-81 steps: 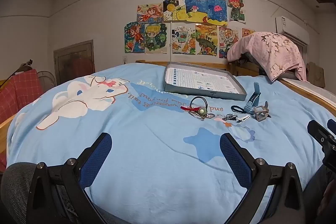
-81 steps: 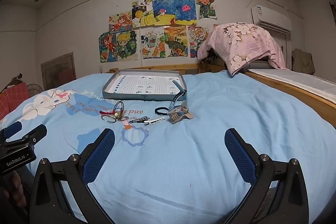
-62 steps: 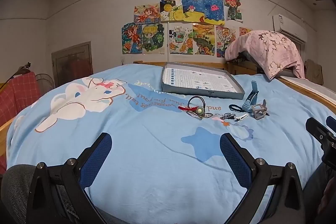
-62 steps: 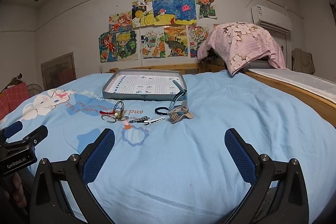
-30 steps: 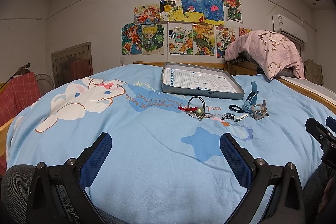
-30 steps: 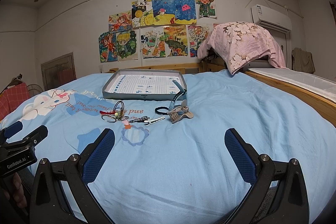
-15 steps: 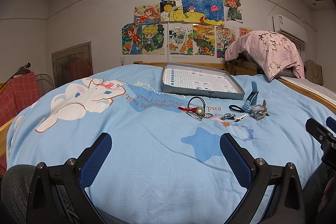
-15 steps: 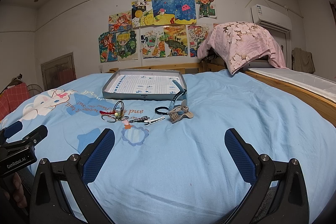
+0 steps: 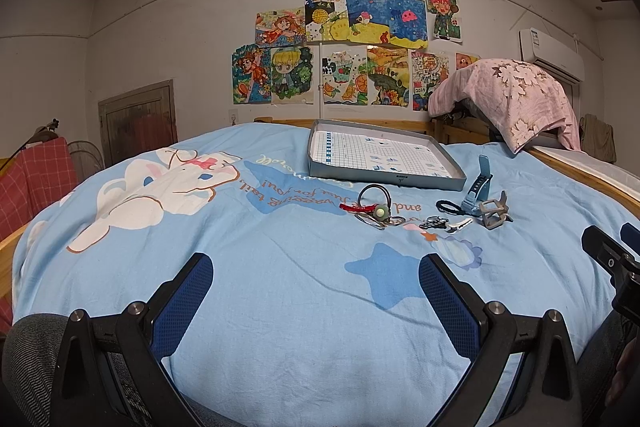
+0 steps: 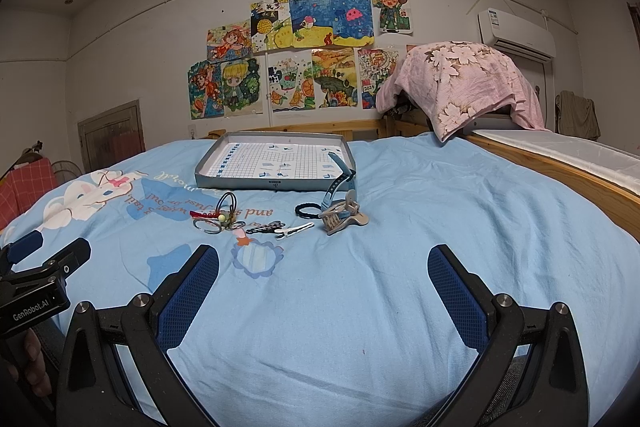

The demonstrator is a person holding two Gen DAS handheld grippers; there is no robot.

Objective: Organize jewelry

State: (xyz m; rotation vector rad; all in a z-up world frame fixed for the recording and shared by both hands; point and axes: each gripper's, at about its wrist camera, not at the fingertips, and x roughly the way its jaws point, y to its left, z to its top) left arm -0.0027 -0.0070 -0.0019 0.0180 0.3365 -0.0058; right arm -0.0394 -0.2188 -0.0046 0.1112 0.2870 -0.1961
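nothing is sorted yet: the left gripper (image 9: pixel 316 291) hovers spread and empty; ahead, the looped rings with red cord (image 9: pixel 374 211), black-and-white hair clips (image 10: pixel 286 228) and beige claw clip (image 10: pixel 340 219) lie before the empty grey cardboard tray (image 10: pixel 276 183); the right gripper (image 10: pixel 324 287) gapes too.

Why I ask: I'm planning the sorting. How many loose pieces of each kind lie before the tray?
Hair clips: 3 (grey claw clip, white clip, black patterned clip)
Black hair tie: 1
Blue watch strap: 1
Tangle of rings and red cord: 1, counted whole
Total: 6
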